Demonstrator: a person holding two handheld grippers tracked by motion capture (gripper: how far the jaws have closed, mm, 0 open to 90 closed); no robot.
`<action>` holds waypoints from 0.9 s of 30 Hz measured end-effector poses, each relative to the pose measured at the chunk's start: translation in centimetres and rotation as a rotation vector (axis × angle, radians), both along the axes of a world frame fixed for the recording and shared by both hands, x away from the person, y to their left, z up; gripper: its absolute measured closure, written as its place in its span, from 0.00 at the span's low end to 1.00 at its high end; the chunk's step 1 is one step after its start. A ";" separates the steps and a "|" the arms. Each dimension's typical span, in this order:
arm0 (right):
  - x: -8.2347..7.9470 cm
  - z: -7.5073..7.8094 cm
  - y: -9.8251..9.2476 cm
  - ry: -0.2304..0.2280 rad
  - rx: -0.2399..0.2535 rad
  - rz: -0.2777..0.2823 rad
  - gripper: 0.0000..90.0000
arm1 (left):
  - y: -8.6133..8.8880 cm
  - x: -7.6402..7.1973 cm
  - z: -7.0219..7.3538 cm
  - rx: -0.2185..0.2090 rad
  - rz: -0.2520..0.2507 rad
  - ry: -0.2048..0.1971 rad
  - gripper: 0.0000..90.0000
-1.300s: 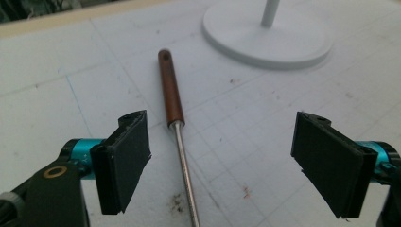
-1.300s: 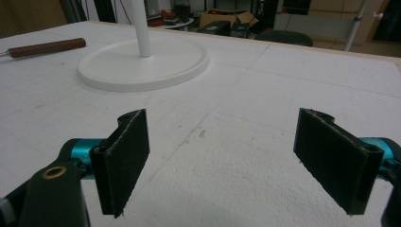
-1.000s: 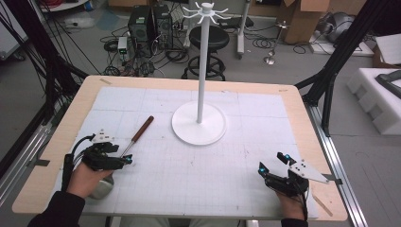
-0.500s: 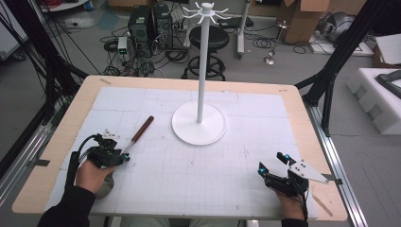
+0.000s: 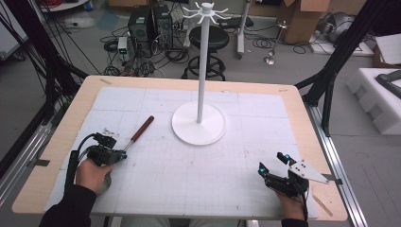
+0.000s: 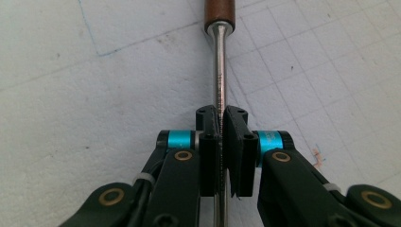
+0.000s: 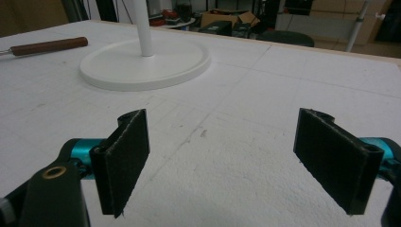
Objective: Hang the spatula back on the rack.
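Observation:
A tool with a brown wooden handle [image 5: 142,128] and a thin metal shaft [image 6: 218,66] lies on the white mat, left of centre. My left gripper [image 5: 122,154] is shut on that shaft, and the left gripper view shows the pads [image 6: 209,146] pinching the rod, with the handle [image 6: 219,12] beyond them. A tall white stand with a round base [image 5: 199,122] and hooks on top [image 5: 205,10] rises mid-table. My right gripper [image 5: 273,163] rests open near the front right, its pads [image 7: 123,160] wide apart above bare mat.
The table's wooden rim [image 5: 314,156] borders the white mat [image 5: 198,175]. The stand's base [image 7: 142,59] and the tool's handle [image 7: 47,46] lie far ahead in the right gripper view. Cables, a stool and boxes sit on the floor beyond the table.
My left gripper has turned toward the tool, moved in to its metal shaft and shut on it. The right gripper has stayed put and open.

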State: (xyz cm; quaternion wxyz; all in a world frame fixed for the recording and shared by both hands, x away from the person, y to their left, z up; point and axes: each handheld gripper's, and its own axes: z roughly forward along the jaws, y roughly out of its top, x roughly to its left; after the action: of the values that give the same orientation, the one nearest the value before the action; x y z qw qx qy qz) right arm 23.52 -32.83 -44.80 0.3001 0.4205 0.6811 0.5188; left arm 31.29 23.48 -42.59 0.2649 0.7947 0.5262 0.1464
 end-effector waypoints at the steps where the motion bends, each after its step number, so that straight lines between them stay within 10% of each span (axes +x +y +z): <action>1: 0.0 0.0 0.0 0.000 0.000 0.000 0.20 | 0.0 0.0 0.0 0.000 0.002 0.001 0.93; 12: 0.0 0.0 -0.1 -0.003 0.007 0.000 0.20 | 0.8 -0.9 1.0 -0.072 0.003 -0.060 0.94; 27: 0.0 0.0 -0.2 0.003 0.021 -0.014 0.21 | 1.3 -4.5 4.2 -0.244 -0.047 -0.301 0.93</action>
State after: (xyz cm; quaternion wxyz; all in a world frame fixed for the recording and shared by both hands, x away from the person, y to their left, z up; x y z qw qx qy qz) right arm 23.55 -33.03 -44.79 0.2983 0.4295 0.6731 0.5230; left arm 26.80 24.82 -38.43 0.4383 0.7379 0.4757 0.1926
